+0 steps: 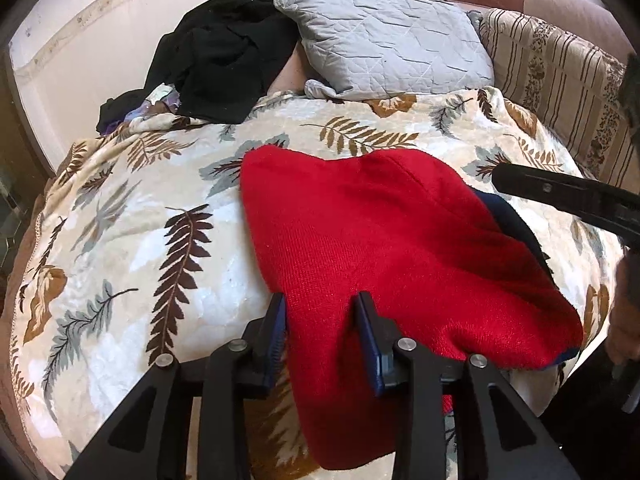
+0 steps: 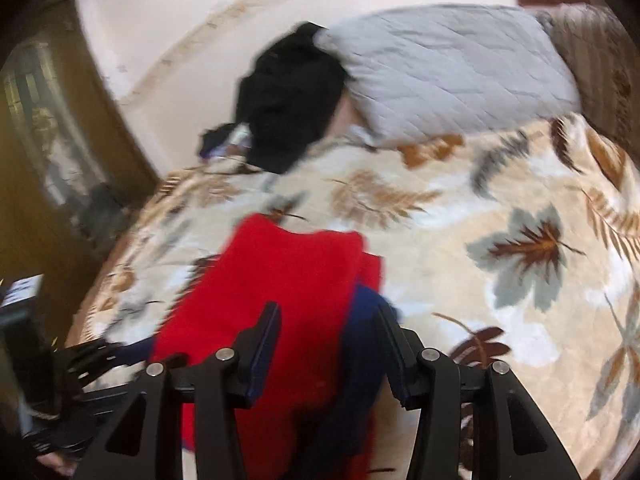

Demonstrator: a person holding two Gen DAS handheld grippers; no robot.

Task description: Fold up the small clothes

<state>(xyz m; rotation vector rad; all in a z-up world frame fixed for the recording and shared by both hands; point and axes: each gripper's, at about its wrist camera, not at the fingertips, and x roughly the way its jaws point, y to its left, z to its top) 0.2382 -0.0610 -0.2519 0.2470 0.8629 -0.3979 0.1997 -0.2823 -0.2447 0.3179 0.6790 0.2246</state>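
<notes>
Claws seemingly parted over red knit

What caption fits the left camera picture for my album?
Left gripper poised with jaws apart over a red knitted garment spread on a leaf-patterned plush blanket.

No readable text, label, brand or number shows in either view.

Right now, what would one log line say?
red knit garment: on leaf-print blanket | left claw: open astride its near edge | right claw: open above it
</notes>
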